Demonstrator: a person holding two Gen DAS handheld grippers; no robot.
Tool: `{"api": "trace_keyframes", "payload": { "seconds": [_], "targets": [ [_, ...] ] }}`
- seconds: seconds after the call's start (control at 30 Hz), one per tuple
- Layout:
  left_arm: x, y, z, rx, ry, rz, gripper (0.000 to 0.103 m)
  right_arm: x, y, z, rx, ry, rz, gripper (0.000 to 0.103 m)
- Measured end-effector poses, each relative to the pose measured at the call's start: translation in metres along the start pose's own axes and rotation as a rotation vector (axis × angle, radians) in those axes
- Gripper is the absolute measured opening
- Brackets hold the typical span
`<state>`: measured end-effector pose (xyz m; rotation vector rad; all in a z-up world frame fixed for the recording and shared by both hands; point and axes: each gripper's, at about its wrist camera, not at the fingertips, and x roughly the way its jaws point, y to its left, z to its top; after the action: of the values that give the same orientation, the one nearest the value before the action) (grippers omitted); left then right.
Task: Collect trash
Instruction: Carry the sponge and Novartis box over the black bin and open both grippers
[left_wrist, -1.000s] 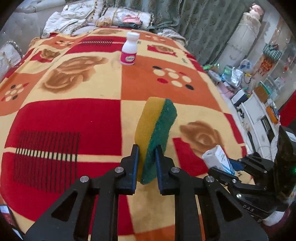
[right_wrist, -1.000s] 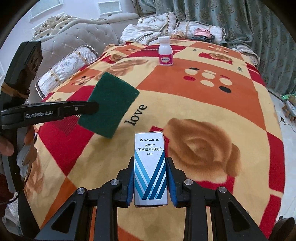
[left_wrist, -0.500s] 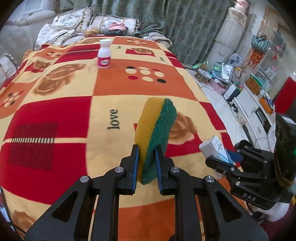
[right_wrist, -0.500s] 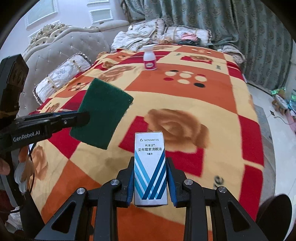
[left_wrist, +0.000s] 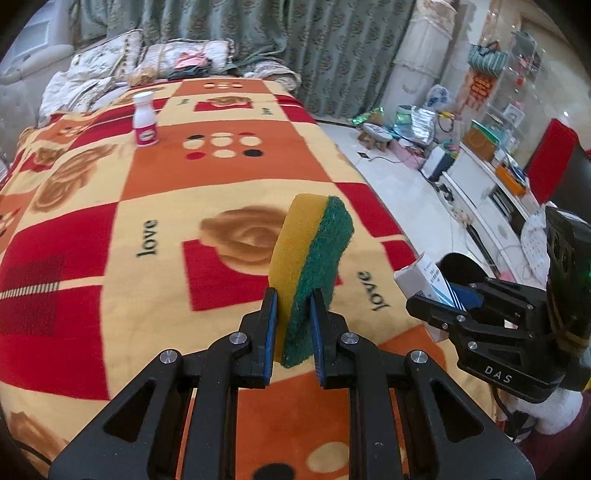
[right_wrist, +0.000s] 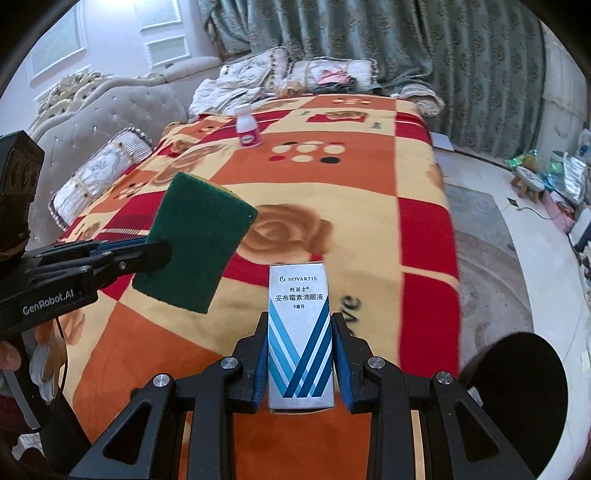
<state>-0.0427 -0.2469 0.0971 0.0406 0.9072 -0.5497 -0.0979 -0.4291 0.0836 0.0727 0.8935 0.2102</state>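
Setting: home bedroom, probably opening into a living area.
Patterned blanket (left_wrist: 221, 177) is covering the bed; tufted headboard (right_wrist: 122, 114), pillows (left_wrist: 184, 55) and curtains (right_wrist: 461, 55) are showing behind.

Black grippers (left_wrist: 293, 310) — silver screws, blue pads (right_wrist: 261, 354) — lettered "GenRobot.AI" and "DAS".

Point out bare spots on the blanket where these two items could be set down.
Nearly all of the blanket is bare: the near stretch under the sponge and box, and the middle up to the white bottle. The far end is crowded with pillows.
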Motion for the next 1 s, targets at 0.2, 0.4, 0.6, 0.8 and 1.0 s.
{"api": "trace_keyframes", "payload": {
  "seconds": [0.2, 0.4, 0.6, 0.8, 1.0],
  "targets": [
    [0.006, -0.031, 0.001, 0.042, 0.009, -0.029, 0.014, -0.016, -0.025, -0.012, 0.042, -0.013, -0.03, 0.029],
    [0.014, -0.059, 0.003, 0.08, 0.018, -0.061, 0.015, -0.03, -0.049, -0.024, 0.086, -0.02, -0.061, 0.029],
    [0.023, -0.08, 0.004, 0.106, 0.032, -0.085, 0.015, -0.041, -0.074, -0.035, 0.132, -0.022, -0.091, 0.029],
    [0.032, -0.099, 0.005, 0.122, 0.05, -0.113, 0.015, -0.047, -0.096, -0.045, 0.168, -0.02, -0.117, 0.029],
    [0.043, -0.121, 0.004, 0.141, 0.071, -0.146, 0.015, -0.057, -0.117, -0.053, 0.209, -0.023, -0.148, 0.029]
  ]
}}
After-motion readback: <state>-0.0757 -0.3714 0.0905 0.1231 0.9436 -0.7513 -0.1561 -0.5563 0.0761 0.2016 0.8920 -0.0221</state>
